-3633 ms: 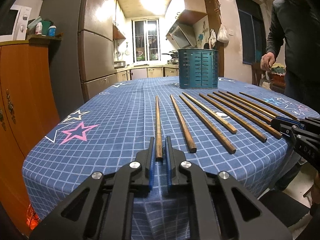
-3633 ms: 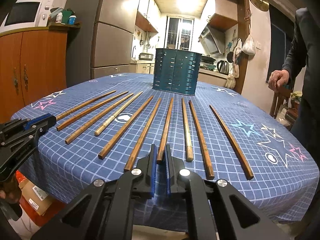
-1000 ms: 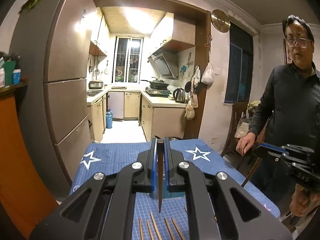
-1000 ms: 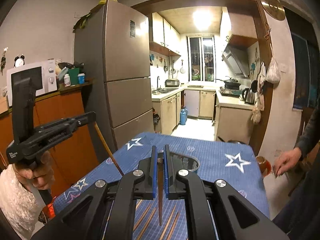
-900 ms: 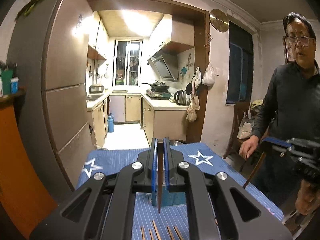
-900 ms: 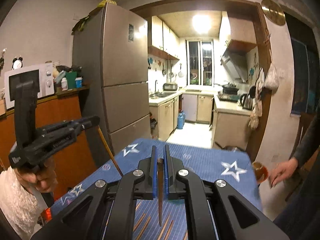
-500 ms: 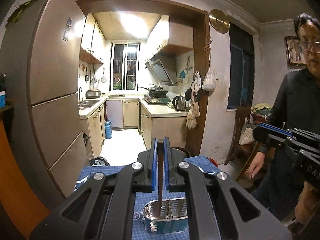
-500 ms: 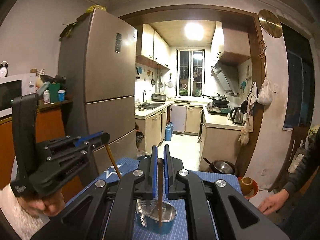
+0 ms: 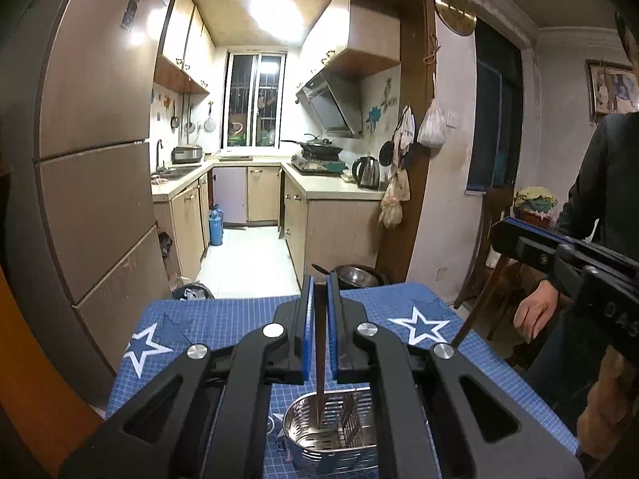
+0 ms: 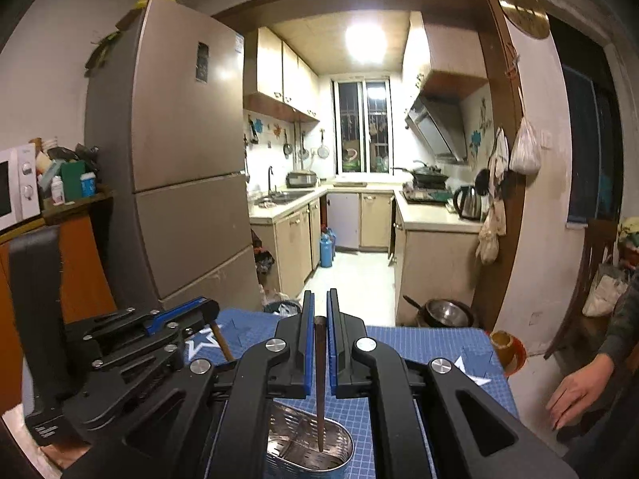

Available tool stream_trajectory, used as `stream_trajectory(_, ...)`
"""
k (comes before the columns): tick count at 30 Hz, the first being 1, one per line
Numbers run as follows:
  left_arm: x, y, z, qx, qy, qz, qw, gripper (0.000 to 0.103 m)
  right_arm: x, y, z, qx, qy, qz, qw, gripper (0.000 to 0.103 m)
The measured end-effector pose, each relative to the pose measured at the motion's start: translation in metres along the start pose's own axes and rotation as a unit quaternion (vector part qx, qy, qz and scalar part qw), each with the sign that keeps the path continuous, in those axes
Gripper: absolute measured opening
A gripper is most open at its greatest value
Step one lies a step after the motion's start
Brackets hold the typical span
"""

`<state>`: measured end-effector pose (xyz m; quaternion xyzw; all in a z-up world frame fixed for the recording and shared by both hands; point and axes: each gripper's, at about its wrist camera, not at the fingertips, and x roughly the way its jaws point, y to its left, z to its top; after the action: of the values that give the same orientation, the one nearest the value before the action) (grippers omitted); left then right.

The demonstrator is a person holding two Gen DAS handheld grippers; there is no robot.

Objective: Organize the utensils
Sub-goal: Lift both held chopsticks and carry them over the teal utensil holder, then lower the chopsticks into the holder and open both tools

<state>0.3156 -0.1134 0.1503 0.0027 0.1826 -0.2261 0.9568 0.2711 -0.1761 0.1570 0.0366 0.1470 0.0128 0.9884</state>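
While poised above the holder (image 9: 331, 427), left gripper (image 9: 319, 311) and right gripper (image 10: 319, 319) each clamping a chopstick (image 9: 320, 359) upright.

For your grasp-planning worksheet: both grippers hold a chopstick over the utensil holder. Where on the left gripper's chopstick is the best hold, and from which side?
Grip the chopstick near its upper end, jaws closing from the two sides. It hangs upright, slim and straight, so its lower tip stays free to enter the utensil holder below. The left gripper holds it this way.
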Motion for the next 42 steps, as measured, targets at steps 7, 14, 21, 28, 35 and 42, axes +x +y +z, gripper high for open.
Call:
stream_trajectory(7, 0.019, 0.005, -0.027, 0.002, 0.022, 0.011, 0.9997, 0.005, 0.024, 0.001, -0.028, 0.005, 0.024, -0.006, 1.000, 0.008)
stream_trajectory(14, -0.015, 0.029, -0.018, -0.040, -0.019, 0.010, 0.9990, 0.010, 0.015, -0.006, -0.027, 0.006, 0.018, -0.019, 1.000, 0.008)
stream_trajectory(21, -0.064, 0.052, -0.010, -0.047, -0.066, 0.045, 0.9957, 0.010, -0.014, -0.022, -0.031, 0.005, 0.005, -0.033, 0.999, 0.008)
stream_trajectory(28, -0.145, 0.061, -0.041, -0.012, -0.093, 0.078, 0.9926, 0.010, -0.082, -0.042, -0.070, -0.003, 0.011, -0.028, 1.000, 0.008)
stream_trajectory(35, -0.195, 0.062, -0.123, 0.009, -0.041, 0.096, 0.9944, 0.010, -0.152, -0.038, -0.162, -0.010, 0.062, -0.014, 0.998, 0.015)
stream_trajectory(42, -0.225, 0.079, -0.205, -0.031, 0.021, 0.110, 0.9932, 0.010, -0.209, -0.015, -0.273, -0.017, 0.103, -0.024, 0.994, 0.015)
